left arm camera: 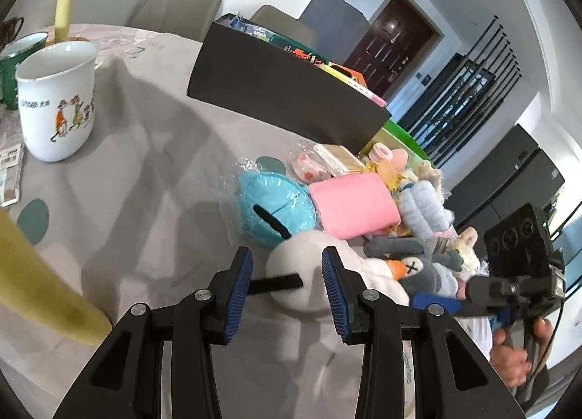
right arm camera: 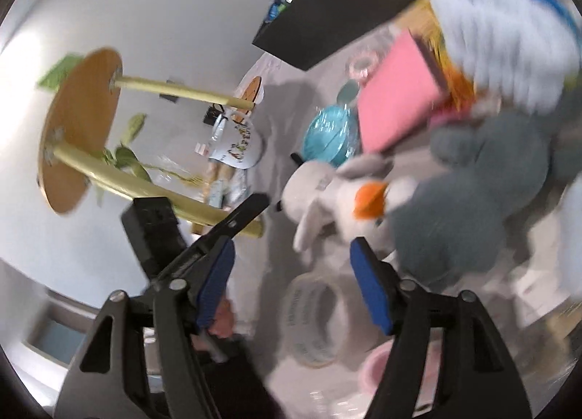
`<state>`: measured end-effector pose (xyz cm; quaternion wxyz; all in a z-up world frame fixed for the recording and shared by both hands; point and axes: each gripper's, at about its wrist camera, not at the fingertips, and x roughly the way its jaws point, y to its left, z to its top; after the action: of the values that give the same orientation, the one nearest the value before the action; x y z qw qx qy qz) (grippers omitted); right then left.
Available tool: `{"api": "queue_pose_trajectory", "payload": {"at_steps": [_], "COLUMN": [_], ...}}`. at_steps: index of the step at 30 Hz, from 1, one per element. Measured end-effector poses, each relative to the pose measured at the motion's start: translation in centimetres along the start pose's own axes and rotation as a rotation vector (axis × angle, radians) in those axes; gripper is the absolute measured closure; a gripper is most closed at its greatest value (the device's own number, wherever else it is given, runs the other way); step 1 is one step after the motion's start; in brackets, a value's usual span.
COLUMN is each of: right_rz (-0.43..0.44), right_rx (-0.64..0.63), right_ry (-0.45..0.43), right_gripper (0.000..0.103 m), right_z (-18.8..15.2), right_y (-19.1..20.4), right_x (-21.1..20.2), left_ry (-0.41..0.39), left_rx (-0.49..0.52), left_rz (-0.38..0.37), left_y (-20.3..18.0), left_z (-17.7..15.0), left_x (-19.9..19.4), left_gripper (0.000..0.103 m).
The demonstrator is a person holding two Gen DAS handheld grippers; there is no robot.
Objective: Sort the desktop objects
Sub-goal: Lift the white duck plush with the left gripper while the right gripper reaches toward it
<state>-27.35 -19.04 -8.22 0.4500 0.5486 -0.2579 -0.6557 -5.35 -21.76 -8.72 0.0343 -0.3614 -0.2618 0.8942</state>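
A white plush bird (left arm camera: pixel 309 273) with an orange beak lies on the grey tablecloth, in a pile of toys. My left gripper (left arm camera: pixel 287 280) is open, its blue pads either side of the plush's round end, not closed on it. My right gripper (right arm camera: pixel 291 280) is open and empty, above a clear tape roll (right arm camera: pixel 320 320), with the white plush (right arm camera: pixel 338 197) just ahead. The right gripper's body also shows in the left wrist view (left arm camera: pixel 516 273), held by a hand. The right wrist view is blurred.
The pile holds a teal pouch (left arm camera: pixel 276 208), a pink block (left arm camera: pixel 354 206), a grey plush (left arm camera: pixel 418 259) and a pale blue plush (left arm camera: pixel 423 210). A black box of items (left arm camera: pixel 283 91) stands behind. A white mug (left arm camera: pixel 56 102) and a green mug (left arm camera: pixel 18 62) stand left. Yellow padded poles (left arm camera: pixel 40 288) rise nearby.
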Motion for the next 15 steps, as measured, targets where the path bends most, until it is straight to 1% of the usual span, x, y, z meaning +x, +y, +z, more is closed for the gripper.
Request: {"api": "queue_pose_trajectory", "payload": {"at_steps": [1, 2, 3, 5, 8, 12, 15], "right_rz": [-0.005, -0.046, -0.114, -0.119, -0.181, -0.342, -0.431], "right_rx": [0.018, 0.025, 0.022, 0.024, -0.001, -0.067, -0.11], "right_ry": [0.002, -0.009, -0.037, -0.043, -0.029, -0.057, -0.075], "right_gripper": [0.026, 0.026, 0.026, 0.026, 0.026, 0.026, 0.026], "right_z": [-0.1, -0.2, -0.2, -0.3, -0.2, -0.2, -0.2], "right_y": [-0.1, -0.1, -0.1, 0.0, 0.5, 1.7, 2.2], "right_x": [0.2, 0.4, 0.4, 0.7, 1.8, 3.2, 4.3], "left_ry": [0.006, 0.009, 0.016, 0.034, 0.05, 0.061, 0.069], "left_rx": [0.001, 0.004, 0.006, 0.011, 0.014, 0.011, 0.014], "left_rz": [0.005, 0.007, 0.001, -0.009, -0.013, -0.029, -0.043], "left_y": [0.1, 0.0, 0.0, 0.0, 0.0, 0.1, 0.1], "left_z": [0.2, 0.3, 0.3, 0.2, 0.1, 0.0, -0.1], "left_x": [0.3, 0.5, 0.7, 1.0, 1.4, 1.5, 1.5], "left_gripper": [0.064, 0.064, 0.064, 0.064, 0.064, 0.058, 0.057]}}
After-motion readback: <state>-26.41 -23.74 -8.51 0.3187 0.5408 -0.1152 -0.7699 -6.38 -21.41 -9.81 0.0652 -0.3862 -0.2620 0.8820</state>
